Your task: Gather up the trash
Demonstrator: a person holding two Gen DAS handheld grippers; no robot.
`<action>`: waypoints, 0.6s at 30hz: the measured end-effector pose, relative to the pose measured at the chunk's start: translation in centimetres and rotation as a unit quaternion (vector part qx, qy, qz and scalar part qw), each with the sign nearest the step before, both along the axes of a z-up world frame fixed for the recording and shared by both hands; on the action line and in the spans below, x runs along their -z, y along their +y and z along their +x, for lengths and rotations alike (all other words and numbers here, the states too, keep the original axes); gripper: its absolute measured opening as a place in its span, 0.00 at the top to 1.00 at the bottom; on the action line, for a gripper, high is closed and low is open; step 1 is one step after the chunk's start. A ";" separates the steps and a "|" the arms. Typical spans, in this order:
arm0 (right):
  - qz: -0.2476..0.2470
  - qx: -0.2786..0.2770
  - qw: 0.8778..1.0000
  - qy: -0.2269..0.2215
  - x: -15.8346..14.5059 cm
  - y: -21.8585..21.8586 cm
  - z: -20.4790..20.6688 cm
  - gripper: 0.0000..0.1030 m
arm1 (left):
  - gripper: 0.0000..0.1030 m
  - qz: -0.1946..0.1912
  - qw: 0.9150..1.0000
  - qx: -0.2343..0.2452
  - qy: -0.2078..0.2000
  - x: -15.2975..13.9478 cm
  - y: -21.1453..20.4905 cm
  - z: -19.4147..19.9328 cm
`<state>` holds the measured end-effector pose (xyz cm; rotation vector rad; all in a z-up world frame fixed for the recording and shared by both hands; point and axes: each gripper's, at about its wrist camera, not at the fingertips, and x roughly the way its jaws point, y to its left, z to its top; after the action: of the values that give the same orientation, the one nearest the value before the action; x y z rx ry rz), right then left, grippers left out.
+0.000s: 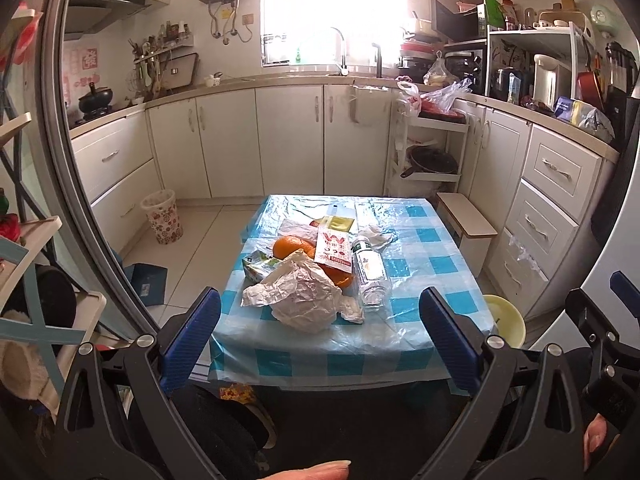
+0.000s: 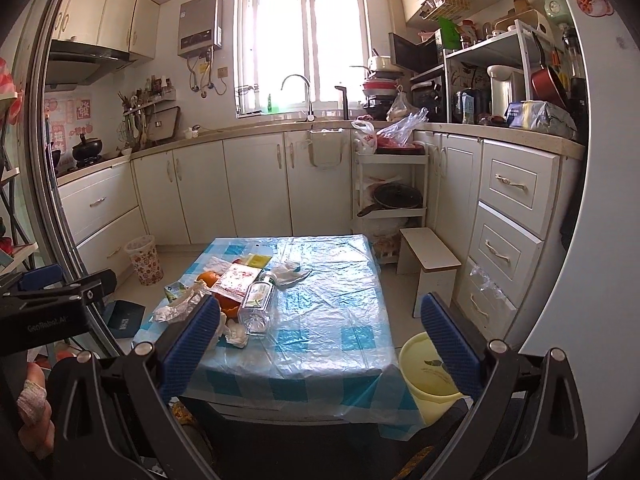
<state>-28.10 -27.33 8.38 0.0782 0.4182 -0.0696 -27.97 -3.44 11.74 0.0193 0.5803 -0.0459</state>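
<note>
A pile of trash lies on the low table (image 1: 420, 248) with the blue-checked plastic cover. It holds a crumpled white wrapper (image 1: 304, 292), orange peel (image 1: 290, 248), a green carton (image 1: 258, 266), a red-and-white packet (image 1: 334, 250), an empty clear bottle (image 1: 370, 272) and a crumpled tissue (image 1: 374, 236). The same heap shows in the right wrist view: bottle (image 2: 258, 300), packet (image 2: 236, 280), wrapper (image 2: 178, 306). My left gripper (image 1: 320, 336) is open, short of the table's near edge, facing the wrapper. My right gripper (image 2: 316, 344) is open over the table's (image 2: 340, 300) near right part, empty.
A yellow bucket (image 2: 426, 376) stands on the floor at the table's right front corner. A floral wastebasket (image 1: 162, 218) sits by the left cabinets. A white stool (image 2: 430, 268) is right of the table. A blue dustpan (image 1: 146, 282) lies on the floor left.
</note>
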 end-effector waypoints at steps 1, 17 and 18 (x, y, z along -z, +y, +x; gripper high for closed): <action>0.000 0.001 1.000 -0.001 0.0 0.0 -0.2 0.06 | 0.07 -0.001 1.000 0.000 -0.001 -0.1 -0.1 -0.2; 0.004 -0.002 1.000 -0.011 -0.9 0.0 -1.7 0.06 | 0.07 -0.003 1.000 -0.004 -0.016 -1.5 0.3 -2.1; 0.004 -0.002 1.000 -0.011 -1.0 0.0 -1.7 0.06 | 0.07 -0.004 1.000 -0.005 -0.017 -1.6 0.4 -2.2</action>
<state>-29.84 -27.36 9.34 0.0854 0.3962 -0.0633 -30.19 -3.08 13.37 0.0102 0.5468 -0.0380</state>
